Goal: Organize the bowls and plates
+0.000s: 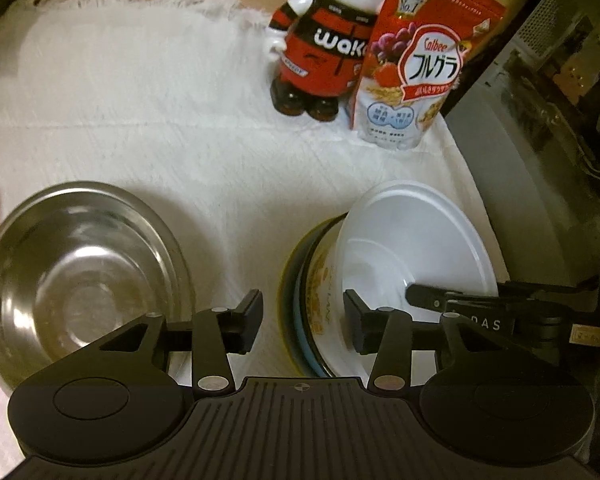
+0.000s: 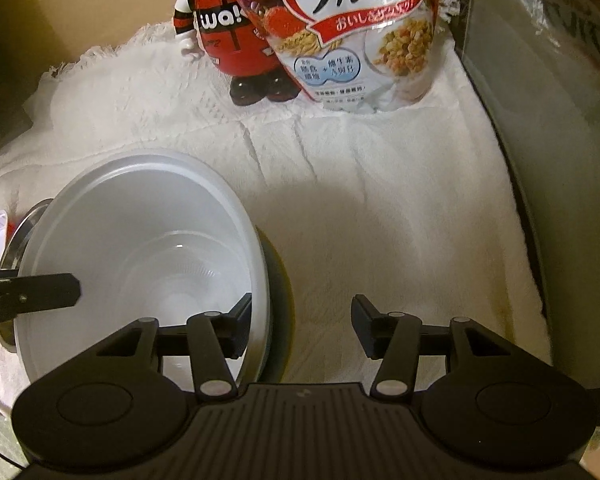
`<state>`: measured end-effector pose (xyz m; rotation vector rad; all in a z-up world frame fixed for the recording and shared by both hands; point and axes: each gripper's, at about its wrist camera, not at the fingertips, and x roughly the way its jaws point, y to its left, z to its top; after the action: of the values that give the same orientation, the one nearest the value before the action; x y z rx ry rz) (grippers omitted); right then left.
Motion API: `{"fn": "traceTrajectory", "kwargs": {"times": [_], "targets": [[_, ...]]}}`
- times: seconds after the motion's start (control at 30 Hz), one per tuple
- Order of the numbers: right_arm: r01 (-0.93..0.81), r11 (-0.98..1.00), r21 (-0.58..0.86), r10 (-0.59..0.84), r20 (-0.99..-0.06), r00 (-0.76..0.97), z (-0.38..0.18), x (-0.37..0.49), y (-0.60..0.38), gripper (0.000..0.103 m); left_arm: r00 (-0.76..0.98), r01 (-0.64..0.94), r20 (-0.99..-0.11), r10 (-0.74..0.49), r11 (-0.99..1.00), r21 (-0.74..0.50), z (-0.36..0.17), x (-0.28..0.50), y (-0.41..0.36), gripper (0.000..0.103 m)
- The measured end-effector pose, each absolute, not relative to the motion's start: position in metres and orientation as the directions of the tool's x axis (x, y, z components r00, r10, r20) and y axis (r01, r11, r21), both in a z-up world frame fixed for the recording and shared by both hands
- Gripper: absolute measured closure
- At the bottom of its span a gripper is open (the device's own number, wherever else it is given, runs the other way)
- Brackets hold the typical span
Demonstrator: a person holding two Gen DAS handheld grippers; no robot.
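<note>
A white bowl (image 1: 412,248) (image 2: 140,248) sits tilted on a stack of plates (image 1: 304,304) with yellow and blue rims on the white cloth. A steel bowl (image 1: 76,276) stands to the left of the stack. My left gripper (image 1: 303,320) is open and empty, its fingers either side of the stack's left edge. My right gripper (image 2: 300,328) is open, with its left finger inside the white bowl and its right finger outside the rim. The right gripper's finger (image 1: 436,300) shows in the left wrist view, and the left gripper's finger (image 2: 40,292) in the right wrist view.
A red and black toy figure (image 1: 324,48) (image 2: 228,32) and a cereal bag (image 1: 416,64) (image 2: 360,32) stand at the back of the cloth (image 1: 180,120). A dark appliance wall (image 1: 540,120) (image 2: 548,120) runs along the right side.
</note>
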<state>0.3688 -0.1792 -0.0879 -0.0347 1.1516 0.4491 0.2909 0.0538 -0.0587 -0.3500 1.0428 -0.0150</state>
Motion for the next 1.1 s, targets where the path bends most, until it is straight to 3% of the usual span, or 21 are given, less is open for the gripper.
{"fn": "traceTrajectory", "kwargs": {"times": [0.5, 0.6, 0.83, 1.1], "targets": [[-0.357, 0.854, 0.378, 0.469, -0.857, 0.214, -0.104, 0.377, -0.183, 0.052, 0.371, -0.147, -0.866, -0.336, 0.899, -0.412, -0.089, 0.336, 0.068, 0.057], [-0.345, 0.829, 0.44, 0.517, -0.837, 0.177, -0.109, 0.378, -0.184, 0.049, 0.355, -0.13, -0.871, -0.34, 0.904, -0.406, -0.094, 0.342, 0.064, 0.053], [-0.254, 0.77, 0.585, 0.623, -0.775, 0.104, -0.124, 0.381, -0.184, 0.044, 0.324, -0.102, -0.879, -0.348, 0.911, -0.399, -0.103, 0.348, 0.051, 0.033], [-0.236, 0.758, 0.608, 0.639, -0.765, 0.081, -0.123, 0.374, -0.183, 0.042, 0.342, -0.142, -0.875, -0.343, 0.902, -0.409, -0.104, 0.345, 0.054, 0.032]]}}
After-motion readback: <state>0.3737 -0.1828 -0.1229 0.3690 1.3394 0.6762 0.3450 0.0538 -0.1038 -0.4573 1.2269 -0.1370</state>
